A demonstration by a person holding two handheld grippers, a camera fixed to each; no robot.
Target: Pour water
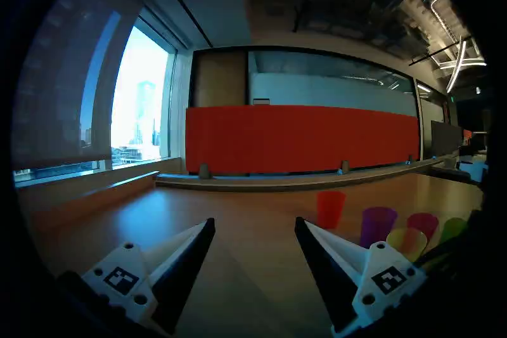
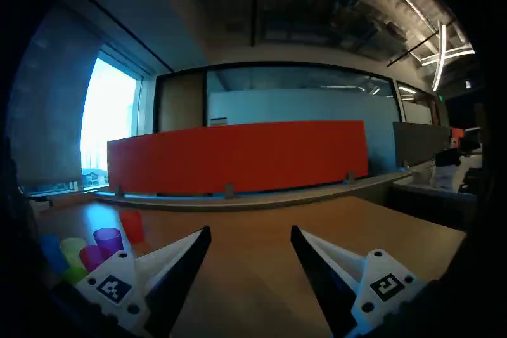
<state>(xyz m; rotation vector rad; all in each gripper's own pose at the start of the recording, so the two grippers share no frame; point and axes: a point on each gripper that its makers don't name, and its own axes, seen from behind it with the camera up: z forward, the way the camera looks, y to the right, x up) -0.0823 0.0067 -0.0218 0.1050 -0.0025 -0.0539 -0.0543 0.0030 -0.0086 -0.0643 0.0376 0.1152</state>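
Left gripper view: left claw (image 1: 254, 220) low over the wooden bench (image 1: 247, 274), both fingers spread wide apart, nothing between them, not touching anything. Cluster of coloured cups stands on the bench ahead and to the right of the claw, past the right finger: red cup (image 1: 330, 208) nearest the centre and upright, purple cup (image 1: 378, 224) just beside it, then pink cup (image 1: 423, 222) and green cup (image 1: 453, 229) toward the edge. Yellow cup (image 1: 407, 241) sits in front of the purple and pink ones, partly hidden by the finger; cannot tell if upright or tipped. Red partition (image 1: 304, 138) runs along the far edge of the bench, bright window (image 1: 139, 116) at left. Right gripper view: right claw (image 2: 250, 229) also low over the bench, fingers apart, gap holds nothing. The cups are here at the far left, beside the left finger: red cup farthest back, purple cup just in front of it, the pink and green ones and a blue cup (image 2: 51, 252) crowded at the edge, too dark and small to sort out. Contents of the cups cannot be told. Red partition and window again behind.
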